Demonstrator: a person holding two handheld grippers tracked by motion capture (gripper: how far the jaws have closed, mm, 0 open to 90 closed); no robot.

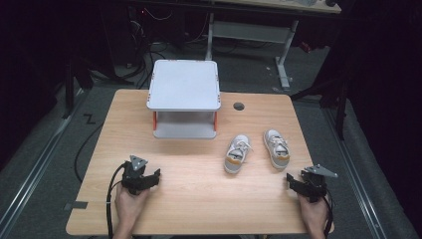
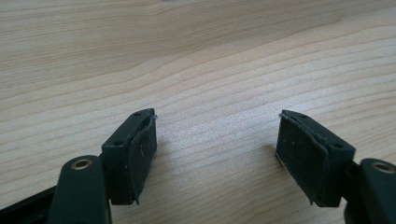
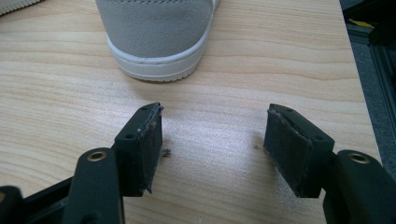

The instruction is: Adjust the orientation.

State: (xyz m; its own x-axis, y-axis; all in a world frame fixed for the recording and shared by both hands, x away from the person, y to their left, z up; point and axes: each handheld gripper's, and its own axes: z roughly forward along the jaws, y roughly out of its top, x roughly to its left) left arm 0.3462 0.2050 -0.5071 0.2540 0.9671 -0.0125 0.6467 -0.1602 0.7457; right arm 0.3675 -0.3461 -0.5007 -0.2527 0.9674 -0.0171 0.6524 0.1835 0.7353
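Over on the left, the left claw point(image 1: 149, 178) sits low near the front edge of the wooden table point(image 1: 194, 199), held in the person's left hand point(image 1: 130, 204), with its black cable looping off the side. Its own view has the jaws spread fairly wide with nothing but bare wood grain between the pads point(image 2: 142, 149), so it's holding nothing.

Moving toward the middle, there's a white two-level stand point(image 1: 184, 84) at the back of the table, flat top on short legs with orange bits at the corners, and a lower shelf under it. Just right of that is a small round cable hole point(image 1: 239, 106) in the tabletop.

Then the shoes: the left sneaker point(image 1: 236, 154), grey and white with a tan patch near the heel, lies angled in front of the stand's right side. The right sneaker point(image 1: 276, 147) is just beside it, not touching, heel pointing toward the front right.

Far right, the right claw point(image 1: 293, 183) rests by the table's front right corner in the person's right hand point(image 1: 313, 214). Its jaws are wide apart and empty, and in the right gripper view the grey suede heel of the right sneaker point(image 3: 159, 32) sits straight ahead of them, near but clear of the pads point(image 3: 152, 144).
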